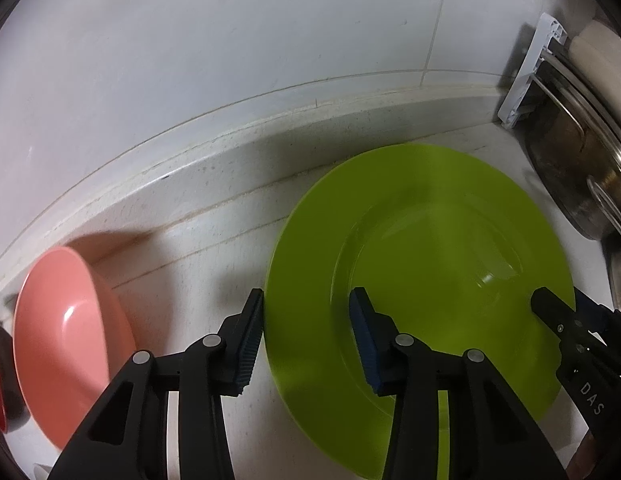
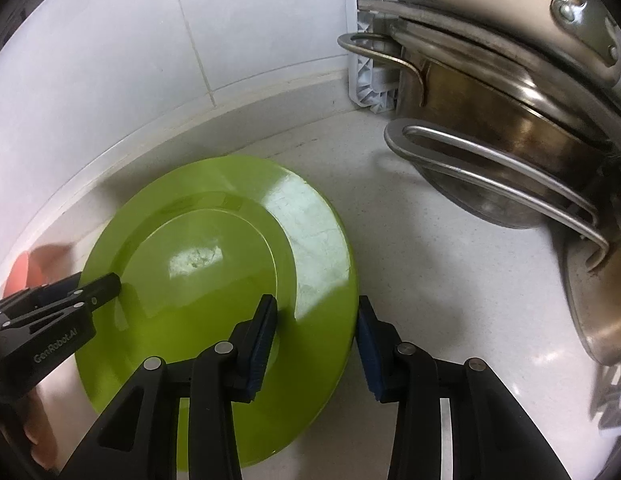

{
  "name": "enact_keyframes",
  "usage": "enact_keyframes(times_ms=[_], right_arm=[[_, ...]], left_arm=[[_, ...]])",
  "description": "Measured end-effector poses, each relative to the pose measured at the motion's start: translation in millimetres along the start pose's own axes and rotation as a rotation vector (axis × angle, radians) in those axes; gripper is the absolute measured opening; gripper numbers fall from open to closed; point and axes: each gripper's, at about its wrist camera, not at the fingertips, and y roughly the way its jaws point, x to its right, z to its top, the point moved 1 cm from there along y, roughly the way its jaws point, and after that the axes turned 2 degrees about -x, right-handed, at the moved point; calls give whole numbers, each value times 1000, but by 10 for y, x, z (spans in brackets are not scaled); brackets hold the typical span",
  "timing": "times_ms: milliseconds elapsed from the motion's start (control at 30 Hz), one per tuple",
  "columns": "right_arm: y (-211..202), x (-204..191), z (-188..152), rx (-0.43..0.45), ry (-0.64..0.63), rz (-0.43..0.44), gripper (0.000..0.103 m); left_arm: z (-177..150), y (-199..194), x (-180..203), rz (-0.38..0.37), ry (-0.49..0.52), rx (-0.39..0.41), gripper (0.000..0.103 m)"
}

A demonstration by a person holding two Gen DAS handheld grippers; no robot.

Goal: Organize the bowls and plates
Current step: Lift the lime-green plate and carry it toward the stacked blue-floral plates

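While lying flat on the speckled white surface (image 2: 410,240) near the tiled wall, the round lime-green plastic plate (image 1: 410,216) is being straddled at opposite rims. Left hand-held gripper (image 1: 306,336) spread apart, one finger outside the left rim, the other over the well. Right hand-held gripper (image 2: 316,340) likewise apart, bracketing the right rim. Sitting just left: a salmon-pink bowl (image 1: 66,332). Leaning at far right: stainless steel pots (image 2: 510,128) against a white plastic rack (image 2: 370,80).
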Motion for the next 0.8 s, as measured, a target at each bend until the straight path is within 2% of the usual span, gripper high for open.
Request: enact_keyframes(times_ms=[300,800], right_arm=[[-337,-94,-183,34,-23,-3,40],[-1273,-534,-607,126,-76,29,40]], left_arm=[[-248,-321,-122,-9,-17,41,42],[-848,-1339,-599,-1,-62,174,42]])
